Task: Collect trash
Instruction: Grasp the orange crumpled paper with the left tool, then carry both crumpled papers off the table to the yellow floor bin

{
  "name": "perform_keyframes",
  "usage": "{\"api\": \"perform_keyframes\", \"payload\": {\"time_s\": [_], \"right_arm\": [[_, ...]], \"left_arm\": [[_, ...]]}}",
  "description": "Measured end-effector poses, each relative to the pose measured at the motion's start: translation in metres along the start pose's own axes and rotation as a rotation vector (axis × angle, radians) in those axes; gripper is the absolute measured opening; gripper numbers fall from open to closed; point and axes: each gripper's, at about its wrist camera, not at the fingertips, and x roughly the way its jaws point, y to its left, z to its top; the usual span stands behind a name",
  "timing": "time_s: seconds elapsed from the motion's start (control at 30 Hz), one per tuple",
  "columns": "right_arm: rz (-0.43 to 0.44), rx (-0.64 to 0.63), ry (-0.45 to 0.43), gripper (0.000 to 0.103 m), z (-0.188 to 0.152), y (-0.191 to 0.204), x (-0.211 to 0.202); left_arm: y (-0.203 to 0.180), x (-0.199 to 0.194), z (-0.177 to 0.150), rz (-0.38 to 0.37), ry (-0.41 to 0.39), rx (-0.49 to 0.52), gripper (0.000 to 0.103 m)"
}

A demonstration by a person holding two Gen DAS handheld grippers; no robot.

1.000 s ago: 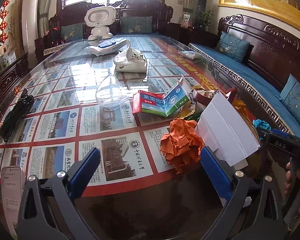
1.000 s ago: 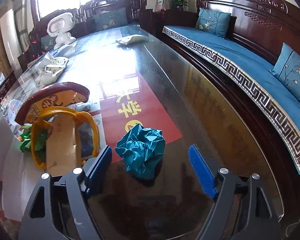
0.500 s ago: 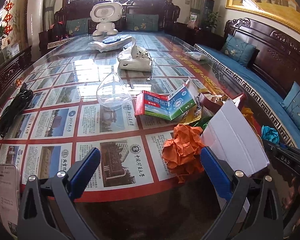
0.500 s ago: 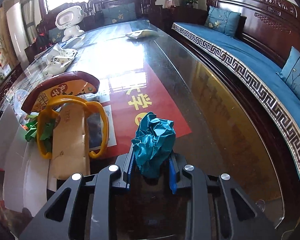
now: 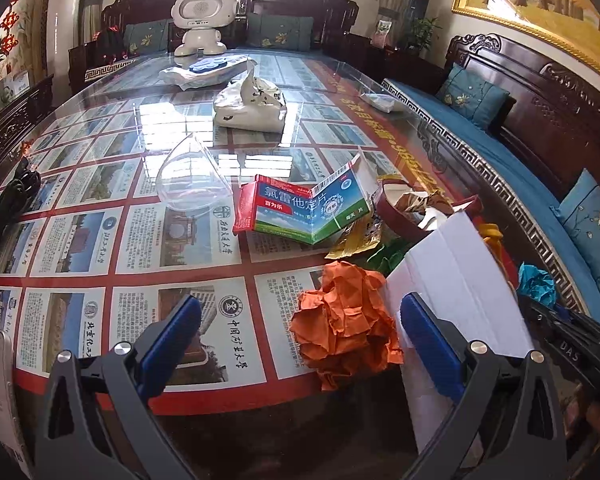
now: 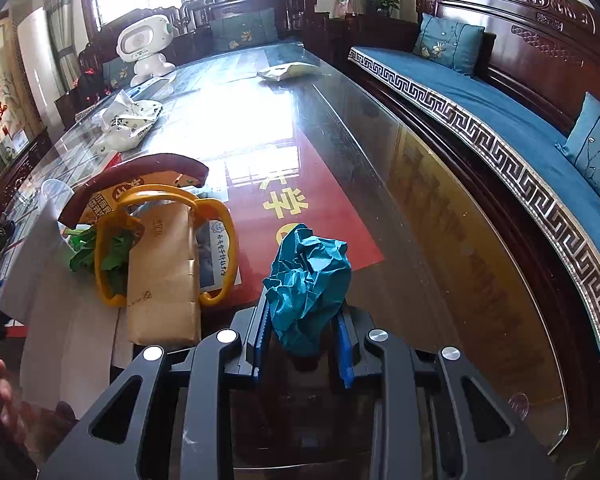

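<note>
On the glass-covered tabletop (image 5: 148, 248), my left tool (image 5: 300, 332) is spread wide; the crumpled orange paper ball (image 5: 346, 322) lies between its fingers, toward the right one. Right tool (image 6: 304, 334) pinches the crumpled teal paper ball (image 6: 308, 280).

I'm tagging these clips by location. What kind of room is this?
Most likely a home living room with traditional Chinese furnishings: a carved dark wood bench with blue cushions, a long glass-topped table, and a gold-framed landscape painting on the wall.
</note>
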Motion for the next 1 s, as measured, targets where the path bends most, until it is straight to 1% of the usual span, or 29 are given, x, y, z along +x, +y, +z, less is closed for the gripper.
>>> {"api": "perform_keyframes", "payload": {"time_s": [0.13, 0.3, 0.33, 0.4, 0.43, 0.47, 0.63, 1.0], "right_arm": [[0.007, -0.001, -0.011, 0.027, -0.001, -0.001, -0.005], [0.012, -0.007, -0.018, 0.027, -0.002, 0.001, -0.008], [0.015, -0.006, -0.018, 0.027, -0.003, 0.002, -0.008], [0.017, -0.004, -0.020, 0.027, -0.003, 0.002, -0.009], [0.018, -0.003, -0.020, 0.027, -0.003, 0.002, -0.010], [0.019, -0.002, -0.021, 0.027, -0.004, 0.002, -0.010], [0.022, 0.003, -0.026, 0.027, -0.004, 0.001, -0.014], [0.029, -0.005, -0.059, 0.027, -0.008, 0.010, -0.032]], "left_arm": [[0.002, 0.007, -0.003, -0.015, 0.028, -0.010, 0.099], [0.001, 0.007, -0.004, -0.007, 0.024, 0.009, 0.099], [0.000, 0.007, -0.005, -0.004, 0.022, 0.013, 0.096], [0.000, 0.007, -0.005, -0.020, 0.029, 0.013, 0.074], [0.001, 0.009, -0.005, -0.031, 0.047, 0.006, 0.050], [0.002, 0.011, -0.005, -0.036, 0.057, 0.001, 0.048], [0.003, 0.008, -0.004, -0.057, 0.050, 0.001, 0.043], [-0.002, -0.025, -0.011, -0.024, -0.045, 0.053, 0.041]]}}
